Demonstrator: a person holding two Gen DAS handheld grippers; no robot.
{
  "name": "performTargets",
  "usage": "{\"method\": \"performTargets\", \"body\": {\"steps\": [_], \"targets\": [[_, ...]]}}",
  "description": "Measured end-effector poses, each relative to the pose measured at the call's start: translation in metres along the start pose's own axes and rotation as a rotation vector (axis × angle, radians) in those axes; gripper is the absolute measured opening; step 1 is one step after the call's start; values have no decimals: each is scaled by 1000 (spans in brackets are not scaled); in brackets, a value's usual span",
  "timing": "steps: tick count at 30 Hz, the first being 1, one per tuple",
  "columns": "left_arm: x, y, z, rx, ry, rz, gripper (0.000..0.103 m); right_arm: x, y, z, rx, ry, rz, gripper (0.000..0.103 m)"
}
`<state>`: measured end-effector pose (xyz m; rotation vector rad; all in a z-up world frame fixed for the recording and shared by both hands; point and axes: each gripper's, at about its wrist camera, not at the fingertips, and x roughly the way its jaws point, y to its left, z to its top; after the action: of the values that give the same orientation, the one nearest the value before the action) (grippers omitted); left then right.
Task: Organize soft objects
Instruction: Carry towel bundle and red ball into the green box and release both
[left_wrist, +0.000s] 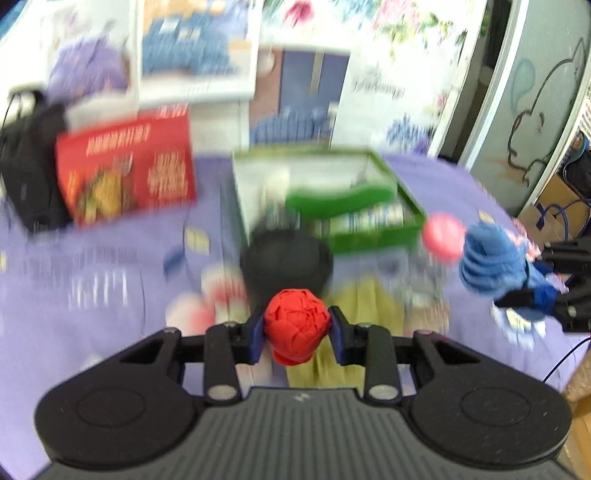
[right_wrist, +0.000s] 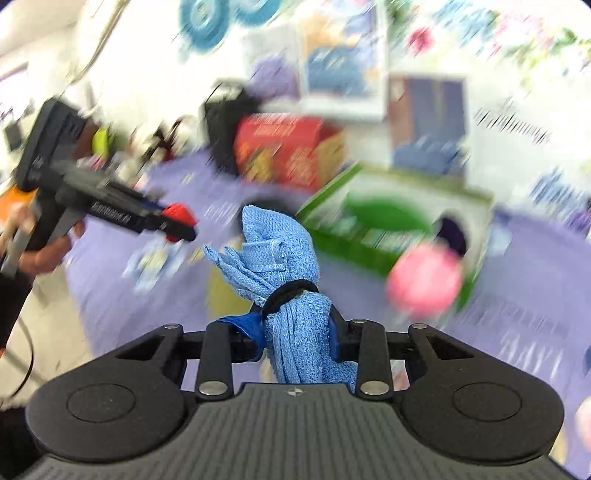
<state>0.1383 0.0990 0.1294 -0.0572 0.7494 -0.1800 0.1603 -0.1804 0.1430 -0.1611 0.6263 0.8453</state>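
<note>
Both hands are loaded right now. The left tongs (left_wrist: 297, 334) are clamped on a red crumpled ball (left_wrist: 296, 326), squeezed from both sides, and the right tongs (right_wrist: 297, 338) are pinching a blue towel bundle (right_wrist: 284, 273) that's cinched with a black hair tie (right_wrist: 288, 293).

The thing everything hinges on is the green box (left_wrist: 373, 230) sitting on the purple worktop (left_wrist: 92, 258). It looks like the drop-off spot, though that's my guess from the task. From the left tongs the box lies straight ahead and a bit to the right, with a dark round thing (left_wrist: 286, 260) sitting between them. From the right tongs it's ahead and to the right too, and looks nearer, so I'd say the right side gets there first.

The towel's long axis runs along the fingers, its loose end pointing forward and up, so it would go in nose first.

There's a pink ball (right_wrist: 424, 284) just in front of the box's near right corner. Everything is motion-blurred, so I can't tell if it's resting on the worktop or not. A red carton (left_wrist: 127, 170) stands well left of the box.
</note>
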Motion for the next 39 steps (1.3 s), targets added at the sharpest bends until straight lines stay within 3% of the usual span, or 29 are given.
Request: {"method": "performTargets", "body": {"steps": [4, 10, 19, 20, 21, 22, 23, 24, 30, 35, 39], "targets": [[27, 3, 66, 21, -15, -6, 32, 38, -46, 50, 11, -37, -68, 16], [106, 2, 143, 50, 24, 67, 32, 114, -110, 105, 22, 18, -118, 16], [200, 4, 172, 67, 119, 92, 33, 185, -168, 104, 60, 91, -92, 21], [205, 5, 172, 68, 127, 97, 40, 187, -171, 102, 73, 87, -88, 21], [210, 5, 172, 71, 133, 105, 73, 189, -174, 102, 86, 78, -87, 21], [212, 6, 172, 68, 132, 121, 88, 190, -175, 102, 96, 63, -95, 22], [211, 7, 171, 64, 110, 134, 101, 188, -175, 102, 105, 42, -110, 23], [209, 8, 170, 65, 91, 142, 102, 185, -175, 103, 112, 25, -117, 23], [180, 11, 167, 58, 60, 152, 102, 161, -167, 110, 136, -31, -116, 25], [122, 4, 157, 52, -13, 131, 102, 119, -137, 115, 125, -90, -114, 26], [68, -6, 130, 71, -80, 123, 102, 74, -99, 107, 98, -150, -90, 27]]}}
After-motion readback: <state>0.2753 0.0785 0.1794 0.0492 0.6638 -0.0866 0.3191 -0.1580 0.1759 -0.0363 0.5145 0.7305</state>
